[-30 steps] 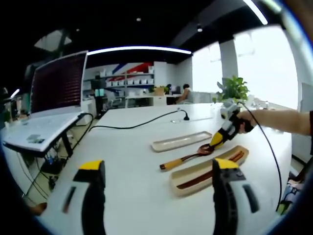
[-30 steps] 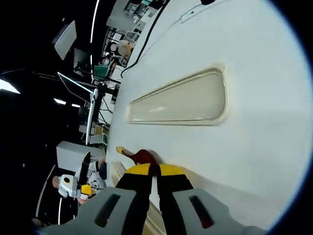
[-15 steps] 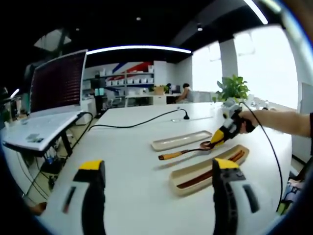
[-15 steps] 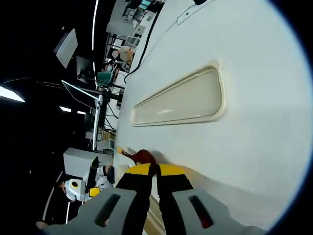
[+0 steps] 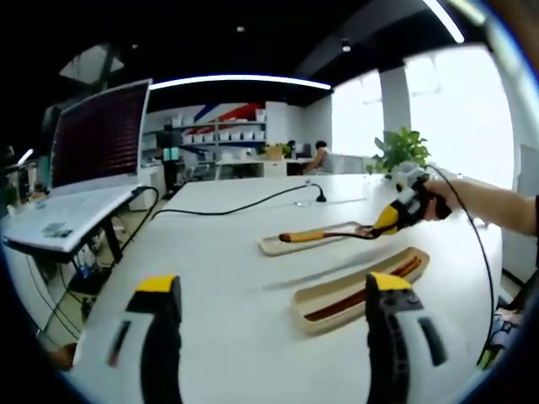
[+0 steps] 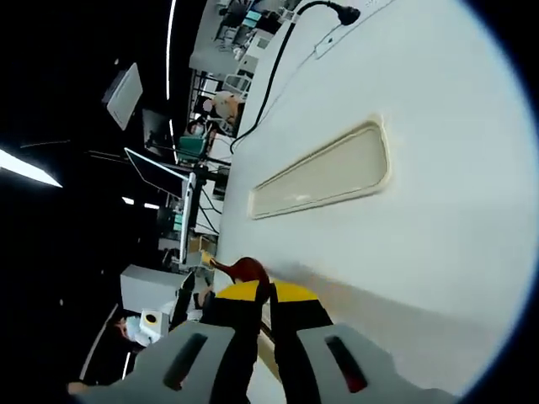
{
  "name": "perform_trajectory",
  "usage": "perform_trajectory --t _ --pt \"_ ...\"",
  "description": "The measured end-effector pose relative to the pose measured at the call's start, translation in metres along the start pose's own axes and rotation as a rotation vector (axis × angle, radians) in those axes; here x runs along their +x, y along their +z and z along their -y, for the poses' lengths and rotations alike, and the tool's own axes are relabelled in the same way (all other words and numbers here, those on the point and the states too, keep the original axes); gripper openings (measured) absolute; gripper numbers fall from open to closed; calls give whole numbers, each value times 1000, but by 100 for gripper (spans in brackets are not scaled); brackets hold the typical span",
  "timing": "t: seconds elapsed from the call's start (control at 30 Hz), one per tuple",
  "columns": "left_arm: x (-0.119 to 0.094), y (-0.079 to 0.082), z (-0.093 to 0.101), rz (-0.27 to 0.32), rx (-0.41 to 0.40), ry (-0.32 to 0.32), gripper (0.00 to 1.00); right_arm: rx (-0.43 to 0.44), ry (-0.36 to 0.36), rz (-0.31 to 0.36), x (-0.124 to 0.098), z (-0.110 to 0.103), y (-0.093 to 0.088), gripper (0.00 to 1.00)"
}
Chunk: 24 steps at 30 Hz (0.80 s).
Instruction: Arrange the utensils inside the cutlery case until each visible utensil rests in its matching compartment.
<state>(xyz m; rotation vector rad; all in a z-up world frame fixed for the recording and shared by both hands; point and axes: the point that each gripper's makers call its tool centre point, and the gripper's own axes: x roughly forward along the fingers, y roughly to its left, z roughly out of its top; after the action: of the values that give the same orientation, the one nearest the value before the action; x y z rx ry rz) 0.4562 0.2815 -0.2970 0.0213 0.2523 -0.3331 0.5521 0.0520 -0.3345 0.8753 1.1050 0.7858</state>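
- The right gripper (image 5: 389, 220) clamps the bowl end of a wooden spoon (image 5: 324, 235) and holds it in the air above the flat cream lid (image 5: 290, 245) of the cutlery case; in the left gripper view the spoon's orange-tipped handle points left over that lid.
- In the right gripper view, the right gripper's (image 6: 268, 296) yellow-tipped jaws sit closed together, with the spoon's dark red bowl (image 6: 246, 270) showing just above them.
- That same view looks down on the lid (image 6: 324, 172), which lies empty on the white table (image 6: 455, 126).
- The left gripper (image 5: 269, 295) hovers low over the near part of the table, its jaws spread wide with nothing between them.
- The deeper cream tray of the cutlery case (image 5: 358, 289) lies just beyond the left gripper, nearer than the lid, with a dark red utensil (image 5: 362, 295) resting along its length.
- A black cable (image 5: 244, 207) runs across the far side of the table (image 5: 227, 261).
- A laptop (image 5: 80, 181) stands open on a stand at the left, and a potted plant (image 5: 402, 151) stands behind the right gripper.
- A person's forearm (image 5: 493, 202) reaches in from the right, holding the right gripper.
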Motion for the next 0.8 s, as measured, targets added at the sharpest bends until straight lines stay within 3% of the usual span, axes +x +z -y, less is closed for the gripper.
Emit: perform_trajectory --t 0.13,0.33,0.6,0.8 --pt "-1 2 -2 6 0 4 96 9 9 37 -15 -1 -1 1" --pt "-3 2 -4 9 -8 11 96 17 34 28 -29 -9 -17 2" --pt "-6 5 -5 20 -10 13 96 31 15 60 -32 -3 -14 2" --pt "-5 4 -7 15 -13 16 96 34 3 89 -26 1 0 2"
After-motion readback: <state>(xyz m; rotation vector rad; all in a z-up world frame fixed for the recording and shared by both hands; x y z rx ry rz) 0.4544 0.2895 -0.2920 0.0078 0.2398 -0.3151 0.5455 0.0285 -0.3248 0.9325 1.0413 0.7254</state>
